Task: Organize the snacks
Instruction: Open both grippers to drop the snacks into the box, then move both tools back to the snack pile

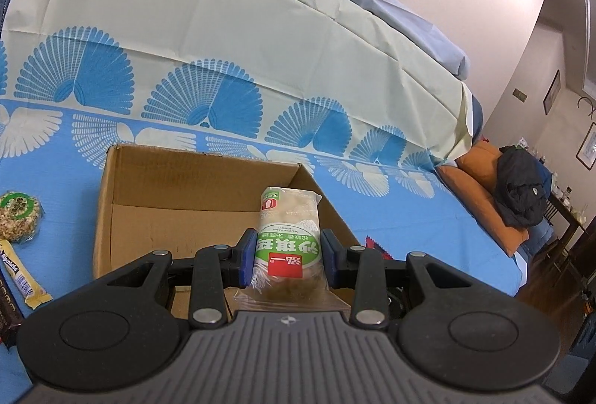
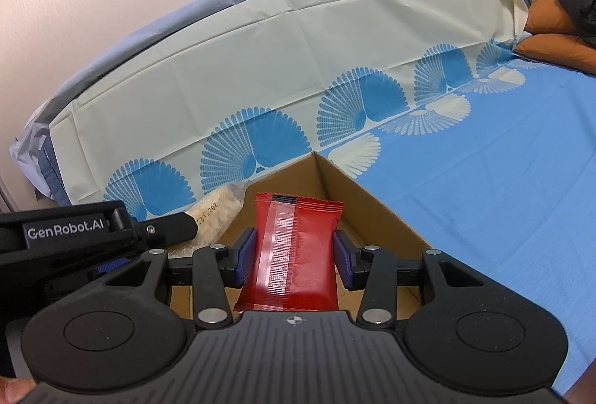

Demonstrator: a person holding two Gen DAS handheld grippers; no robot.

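Note:
My left gripper [image 1: 287, 251] is shut on a clear snack pack with a green and red label [image 1: 288, 236], held over the open cardboard box [image 1: 156, 180]. My right gripper [image 2: 294, 257] is shut on a red snack packet [image 2: 296, 255], held over the same box [image 2: 372, 206]. In the right wrist view the left gripper's black body [image 2: 74, 232] shows at the left with its pack [image 2: 218, 214] poking past it. The box floor that shows is bare.
The box stands on a blue cloth with fan patterns [image 1: 409, 218]. Left of it lie a round nut cake [image 1: 18, 218], a white bar [image 1: 22, 273] and a dark bar [image 1: 7, 311]. A red wrapper edge [image 1: 376, 247] lies right of the box. Orange pillows [image 1: 480, 180] lie far right.

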